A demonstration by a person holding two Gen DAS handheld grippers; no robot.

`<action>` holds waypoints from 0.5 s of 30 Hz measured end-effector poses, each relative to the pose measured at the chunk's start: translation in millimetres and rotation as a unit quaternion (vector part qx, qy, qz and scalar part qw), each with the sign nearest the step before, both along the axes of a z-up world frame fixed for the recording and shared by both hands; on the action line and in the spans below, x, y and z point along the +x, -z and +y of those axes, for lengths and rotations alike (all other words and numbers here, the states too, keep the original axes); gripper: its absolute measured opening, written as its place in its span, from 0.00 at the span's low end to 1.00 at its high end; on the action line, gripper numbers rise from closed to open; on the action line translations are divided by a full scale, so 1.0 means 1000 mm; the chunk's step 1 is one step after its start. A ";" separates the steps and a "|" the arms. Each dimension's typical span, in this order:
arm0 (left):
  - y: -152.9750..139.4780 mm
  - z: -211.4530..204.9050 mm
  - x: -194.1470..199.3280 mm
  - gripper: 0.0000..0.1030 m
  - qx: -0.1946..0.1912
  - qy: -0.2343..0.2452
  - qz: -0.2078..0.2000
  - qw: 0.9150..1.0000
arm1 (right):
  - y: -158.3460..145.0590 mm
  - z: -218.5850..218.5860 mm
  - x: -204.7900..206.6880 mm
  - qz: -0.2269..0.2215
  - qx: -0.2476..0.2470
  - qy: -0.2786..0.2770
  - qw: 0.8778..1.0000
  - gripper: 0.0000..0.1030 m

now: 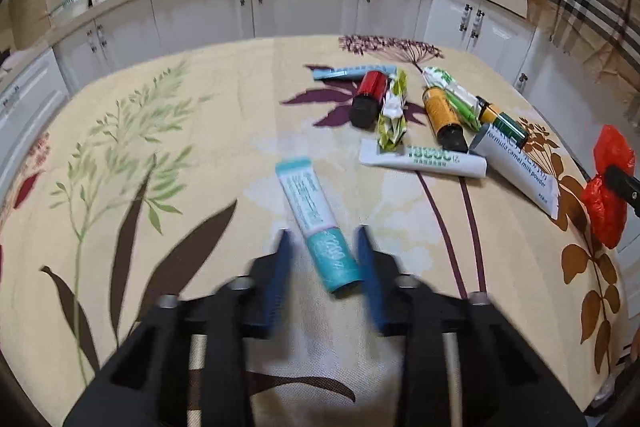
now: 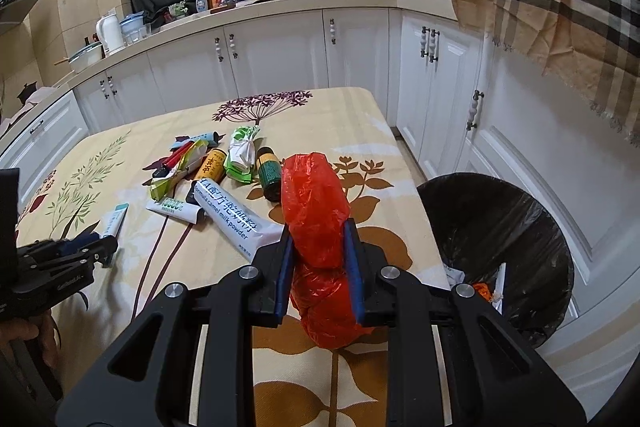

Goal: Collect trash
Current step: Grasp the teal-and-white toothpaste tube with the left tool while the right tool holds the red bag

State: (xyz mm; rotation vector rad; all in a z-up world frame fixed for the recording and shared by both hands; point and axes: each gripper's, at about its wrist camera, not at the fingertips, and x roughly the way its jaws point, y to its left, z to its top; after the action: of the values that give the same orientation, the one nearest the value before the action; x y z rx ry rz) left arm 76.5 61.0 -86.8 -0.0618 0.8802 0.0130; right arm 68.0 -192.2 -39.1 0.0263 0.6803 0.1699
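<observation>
Closing in: the left gripper (image 1: 324, 259) is straddling the capped end of a teal-and-white soft plastic tube (image 1: 316, 223) lying flat on the floral-print tabletop (image 1: 160, 131); its blue pads are standing narrow, blurred, right beside the tube, and whether they are pressing yet I cannot tell.
Doing it well: the tube is lying skewed between the pads, so squaring up and pinching at the firmer teal cap end is looking wiser than squeezing the flat crimped tail.
Right side: the right gripper (image 2: 320, 267) is clamping a crumpled red plastic bag (image 2: 316, 227), thin, glossy and bunched, hanging above the tabletop edge.
Destination: a round black-lined bin (image 2: 500, 239) is standing just beside the tabletop, some scraps already inside.
Waiting pile: small cylindrical bottles (image 1: 442, 115), crinkled green-and-white wrappers (image 1: 394, 115) and long white sachets (image 1: 424, 163) are lying clustered farther back, some overlapping.
</observation>
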 end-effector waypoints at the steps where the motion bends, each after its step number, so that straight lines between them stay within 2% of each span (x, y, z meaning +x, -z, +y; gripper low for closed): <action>1: 0.000 0.001 -0.001 0.18 -0.003 0.000 -0.001 1.000 | -0.001 0.000 -0.001 -0.001 0.000 0.000 1.000 0.22; 3: 0.000 0.005 -0.003 0.11 -0.016 0.002 -0.004 1.000 | -0.002 -0.001 -0.002 -0.002 0.001 0.001 1.000 0.22; 6: -0.003 0.007 -0.007 0.07 -0.023 0.000 -0.015 1.000 | -0.003 -0.002 -0.004 -0.006 0.003 0.004 1.000 0.22; 11: -0.020 -0.006 -0.022 0.06 -0.009 0.018 -0.061 0.998 | -0.007 -0.009 -0.008 -0.013 0.006 0.013 1.000 0.22; 15: -0.036 -0.026 -0.028 0.06 -0.021 0.044 -0.088 0.995 | -0.013 -0.021 -0.013 -0.023 0.005 0.028 0.999 0.22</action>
State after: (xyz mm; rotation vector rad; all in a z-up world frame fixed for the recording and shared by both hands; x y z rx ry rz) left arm 48.6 34.6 -50.6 -0.0619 0.7054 -0.0920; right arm 54.9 -212.8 -26.6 0.0515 0.6330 0.1189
